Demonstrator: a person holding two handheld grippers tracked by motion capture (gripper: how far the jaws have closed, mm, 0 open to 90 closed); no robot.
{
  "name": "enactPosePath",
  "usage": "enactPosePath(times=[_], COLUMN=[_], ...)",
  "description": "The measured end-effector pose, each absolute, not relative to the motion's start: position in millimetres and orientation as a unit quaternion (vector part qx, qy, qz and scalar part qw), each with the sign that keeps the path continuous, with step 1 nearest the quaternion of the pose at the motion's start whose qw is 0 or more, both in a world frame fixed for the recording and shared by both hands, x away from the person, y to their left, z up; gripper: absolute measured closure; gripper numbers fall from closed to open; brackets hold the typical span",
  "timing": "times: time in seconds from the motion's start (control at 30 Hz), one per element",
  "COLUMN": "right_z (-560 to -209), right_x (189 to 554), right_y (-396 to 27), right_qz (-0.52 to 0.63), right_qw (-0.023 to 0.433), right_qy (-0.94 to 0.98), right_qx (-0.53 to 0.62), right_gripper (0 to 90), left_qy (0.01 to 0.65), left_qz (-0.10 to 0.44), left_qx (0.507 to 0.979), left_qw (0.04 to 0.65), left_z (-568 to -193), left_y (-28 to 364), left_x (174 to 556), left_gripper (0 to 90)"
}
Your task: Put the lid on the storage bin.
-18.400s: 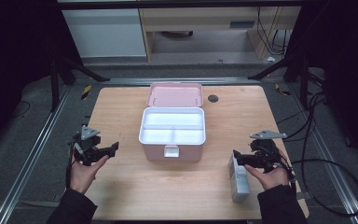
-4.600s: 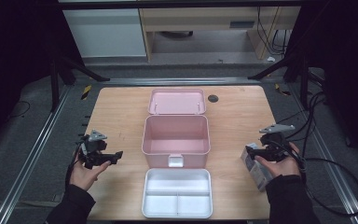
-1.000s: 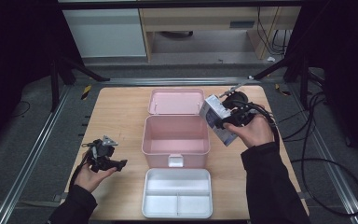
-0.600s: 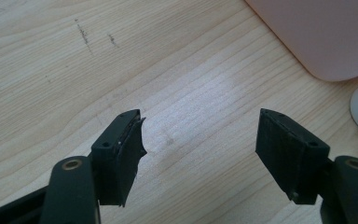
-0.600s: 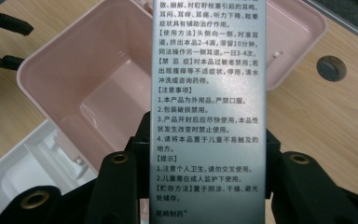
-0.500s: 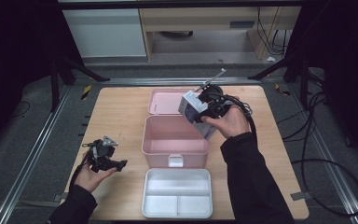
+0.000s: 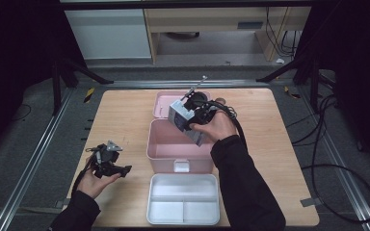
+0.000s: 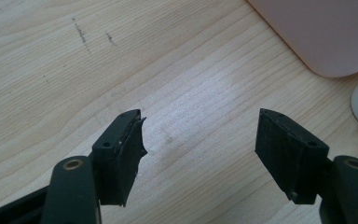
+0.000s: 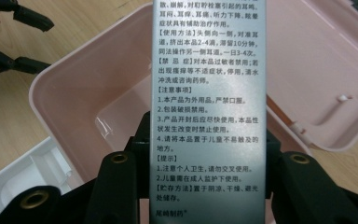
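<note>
Two grippers in my hands. Right gripper [image 7: 189, 117]: pinching a grey carton [image 9: 208, 107] printed with small text, its long face running straight up between the jaws; I see it held over the open pink box [image 7: 171, 144], which lies directly beneath and ahead of this gripper. Pink lid [image 7: 166, 102]: hinged back flat on the tabletop [image 7: 120, 115], beyond the gripper. White divided tray [image 7: 183, 199]: on the tabletop on my side of the pink box, well below the right gripper. Left gripper [image 8: 200, 154]: jaws spread wide with nothing between them, hovering over bare wood; a corner of the pink box sits ahead and to its right, the tray's edge just beside it.
</note>
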State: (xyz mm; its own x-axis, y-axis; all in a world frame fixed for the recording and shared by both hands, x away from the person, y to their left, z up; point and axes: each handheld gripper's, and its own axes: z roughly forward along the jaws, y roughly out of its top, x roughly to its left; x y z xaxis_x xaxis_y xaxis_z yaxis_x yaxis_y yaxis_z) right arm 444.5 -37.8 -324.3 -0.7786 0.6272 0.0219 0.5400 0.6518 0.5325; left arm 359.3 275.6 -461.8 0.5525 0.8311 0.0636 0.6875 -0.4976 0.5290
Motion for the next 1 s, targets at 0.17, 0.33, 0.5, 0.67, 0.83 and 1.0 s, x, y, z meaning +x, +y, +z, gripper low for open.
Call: enactPosePath(times=[0.17,0.33,0.5,0.67,0.83,1.0], right_z=[-336,-346,-358,-368,-382,-393], right_x=[446,448,449,450,452,453], right_y=[-30,-26,-23,-18,-15,-11], right_qz=[0.253,0.248,0.236,0.22,0.216,0.2], right_qw=[0.074,0.063,0.059,0.062,0.05,0.045], right_qy=[0.915,0.92,0.926,0.933,0.937,0.942], right_qx=[0.306,0.297,0.288,0.276,0.27,0.264], right_gripper=[57.0,56.8,56.7,56.5,56.4,56.1], left_qy=[0.446,0.445,0.444,0.443,0.441,0.44], left_qz=[0.157,0.156,0.157,0.157,0.156,0.155], left_qx=[0.851,0.852,0.852,0.852,0.853,0.854], left_qw=[0.229,0.229,0.229,0.231,0.231,0.231], left_z=[-462,-461,-462,-461,-461,-461], left_y=[276,275,275,275,274,274], left_x=[359,359,359,359,358,358], left_gripper=[32.0,32.1,32.1,32.3,32.4,32.4])
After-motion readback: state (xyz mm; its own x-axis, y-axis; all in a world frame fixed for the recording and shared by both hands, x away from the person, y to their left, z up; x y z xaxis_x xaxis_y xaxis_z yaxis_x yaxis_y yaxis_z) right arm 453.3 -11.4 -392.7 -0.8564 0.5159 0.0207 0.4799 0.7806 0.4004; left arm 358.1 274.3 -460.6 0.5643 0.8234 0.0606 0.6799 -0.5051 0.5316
